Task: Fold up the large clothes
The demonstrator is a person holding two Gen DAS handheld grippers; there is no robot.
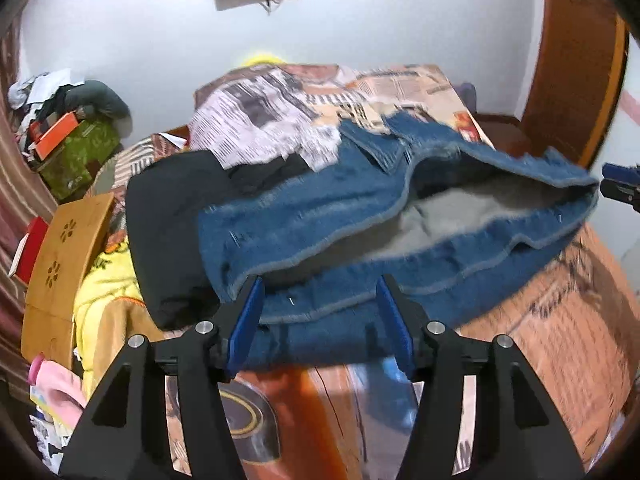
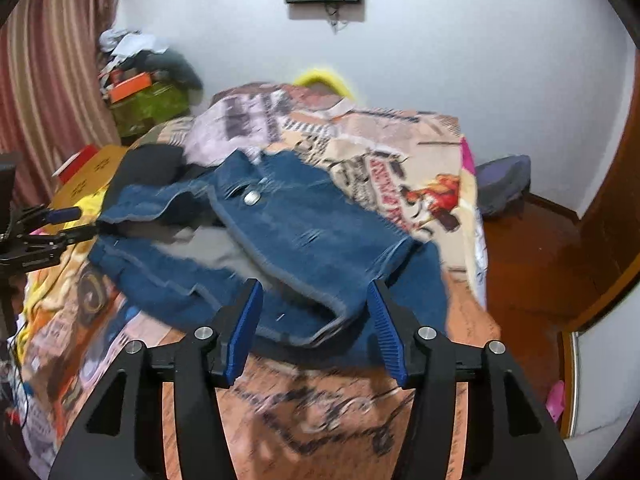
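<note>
A blue denim jacket [image 1: 360,216] with a grey lining [image 1: 452,216] lies crumpled on the bed, partly over a black garment [image 1: 168,220]. In the right wrist view the jacket [image 2: 312,240] shows a metal button [image 2: 252,199]. My left gripper [image 1: 320,300] is open, its blue pads either side of the jacket's near hem, nothing held. My right gripper [image 2: 314,304] is open at the jacket's other near edge, empty. The right gripper also shows at the far right in the left wrist view [image 1: 620,188]; the left gripper shows at the left in the right wrist view [image 2: 64,224].
The bed has a printed orange and white cover [image 2: 400,168]. A yellow garment [image 1: 104,296] and a wooden folding tray [image 1: 60,264] lie at the bed's left. Boxes and clutter [image 1: 68,140] stand by the striped curtain [image 2: 44,80]. A wooden door [image 1: 576,60] is at the right.
</note>
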